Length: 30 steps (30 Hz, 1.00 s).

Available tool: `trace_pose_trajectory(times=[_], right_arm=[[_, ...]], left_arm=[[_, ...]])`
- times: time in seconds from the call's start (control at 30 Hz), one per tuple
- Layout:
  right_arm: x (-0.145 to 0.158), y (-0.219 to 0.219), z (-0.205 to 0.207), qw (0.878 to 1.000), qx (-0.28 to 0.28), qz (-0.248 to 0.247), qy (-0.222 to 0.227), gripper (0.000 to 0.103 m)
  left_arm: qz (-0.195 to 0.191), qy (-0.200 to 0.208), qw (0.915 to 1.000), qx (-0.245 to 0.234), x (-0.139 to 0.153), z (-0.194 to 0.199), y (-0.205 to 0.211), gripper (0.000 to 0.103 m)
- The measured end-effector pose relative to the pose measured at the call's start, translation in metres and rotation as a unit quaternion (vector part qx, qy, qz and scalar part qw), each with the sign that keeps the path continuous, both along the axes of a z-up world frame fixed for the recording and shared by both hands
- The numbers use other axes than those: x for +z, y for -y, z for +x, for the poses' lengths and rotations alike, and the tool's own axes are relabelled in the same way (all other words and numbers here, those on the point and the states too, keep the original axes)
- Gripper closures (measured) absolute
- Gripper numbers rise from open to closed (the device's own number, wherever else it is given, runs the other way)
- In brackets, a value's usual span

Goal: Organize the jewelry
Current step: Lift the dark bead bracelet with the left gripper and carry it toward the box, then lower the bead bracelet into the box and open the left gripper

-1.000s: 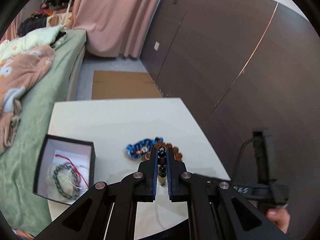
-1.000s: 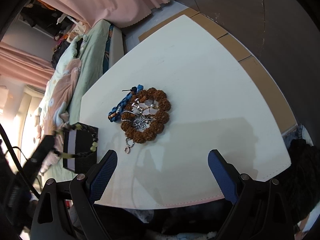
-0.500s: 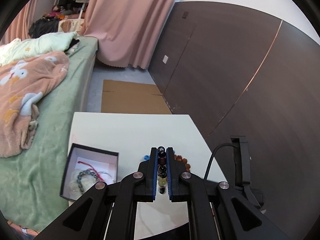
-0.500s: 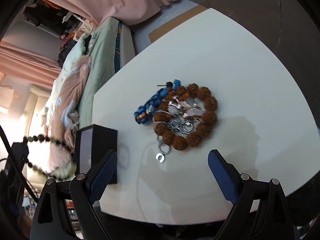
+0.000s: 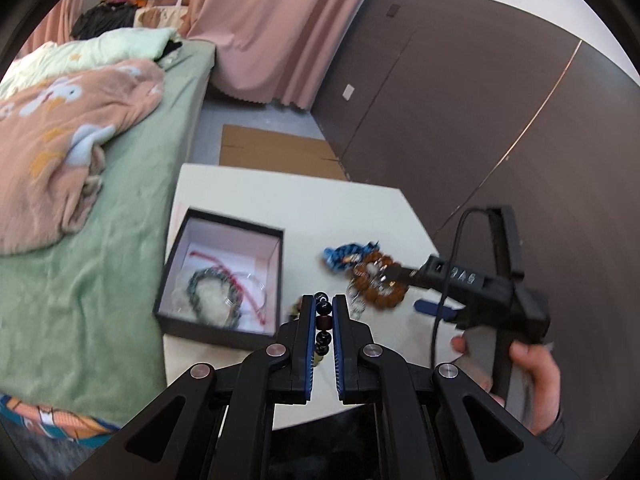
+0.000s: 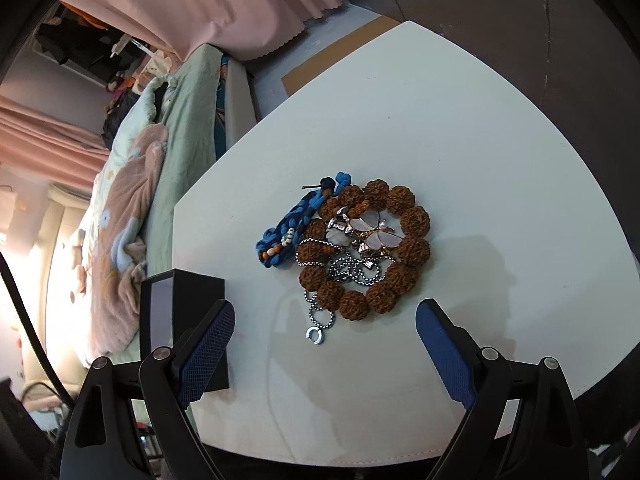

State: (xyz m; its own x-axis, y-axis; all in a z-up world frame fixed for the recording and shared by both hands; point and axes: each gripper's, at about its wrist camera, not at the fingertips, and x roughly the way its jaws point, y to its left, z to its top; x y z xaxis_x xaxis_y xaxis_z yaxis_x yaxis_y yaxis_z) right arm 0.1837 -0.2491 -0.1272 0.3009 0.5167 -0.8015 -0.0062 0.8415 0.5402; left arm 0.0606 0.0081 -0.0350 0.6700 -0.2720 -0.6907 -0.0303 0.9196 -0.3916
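Note:
My left gripper (image 5: 323,302) is shut on a dark beaded bracelet (image 5: 322,321) and holds it above the table, just right of the open black jewelry box (image 5: 222,276). The box holds a green bead bracelet and a red cord. On the white table (image 6: 460,128) lies a pile: a brown seed-bead bracelet (image 6: 368,246), a blue braided bracelet (image 6: 292,226), a butterfly pendant (image 6: 374,236) and a silver chain (image 6: 320,320). My right gripper (image 6: 324,344) is open and empty just in front of the pile; it also shows in the left wrist view (image 5: 436,308).
A bed with green sheet and peach blanket (image 5: 68,128) runs along the table's left side. A dark panelled wall (image 5: 500,100) stands to the right. Flat cardboard (image 5: 276,152) lies on the floor beyond the table. The box's black outer wall (image 6: 196,308) sits by my right gripper's left finger.
My left gripper has carried the beaded bracelet left and down toward the box. My right gripper has moved closer to the jewelry pile.

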Motion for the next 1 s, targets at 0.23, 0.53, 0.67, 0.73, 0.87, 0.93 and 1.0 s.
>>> trace_pose_trajectory(times=[0.23,0.53,0.67,0.73,0.87,0.93,1.0], right_arm=[[0.001,0.001,-0.001,1.0,0.002,-0.008,0.007,0.011],[0.002,0.003,-0.002,1.0,-0.002,-0.013,0.008,0.011],[0.003,0.002,-0.001,1.0,0.001,-0.012,0.011,0.011],[0.002,0.002,0.0,1.0,0.003,-0.015,0.012,0.011],[-0.001,0.004,0.003,1.0,-0.001,-0.018,0.008,0.011],[-0.001,0.003,0.005,1.0,0.001,-0.022,0.011,0.011],[0.001,0.001,0.006,1.0,0.003,-0.027,0.014,0.011]], left_arm=[[0.002,-0.003,0.9998,0.019,-0.005,-0.006,-0.015,0.095],[0.012,0.03,0.9986,0.043,0.012,0.009,-0.026,0.095],[0.015,0.04,0.9966,0.07,0.012,0.022,-0.036,0.094],[0.001,0.009,0.9972,0.074,0.002,0.031,-0.042,0.082],[-0.06,-0.017,0.9938,0.092,-0.022,0.034,-0.057,0.045],[-0.048,-0.012,0.9931,0.106,-0.026,0.03,-0.059,0.038],[-0.041,-0.011,0.9929,0.111,-0.03,0.029,-0.061,0.038]])
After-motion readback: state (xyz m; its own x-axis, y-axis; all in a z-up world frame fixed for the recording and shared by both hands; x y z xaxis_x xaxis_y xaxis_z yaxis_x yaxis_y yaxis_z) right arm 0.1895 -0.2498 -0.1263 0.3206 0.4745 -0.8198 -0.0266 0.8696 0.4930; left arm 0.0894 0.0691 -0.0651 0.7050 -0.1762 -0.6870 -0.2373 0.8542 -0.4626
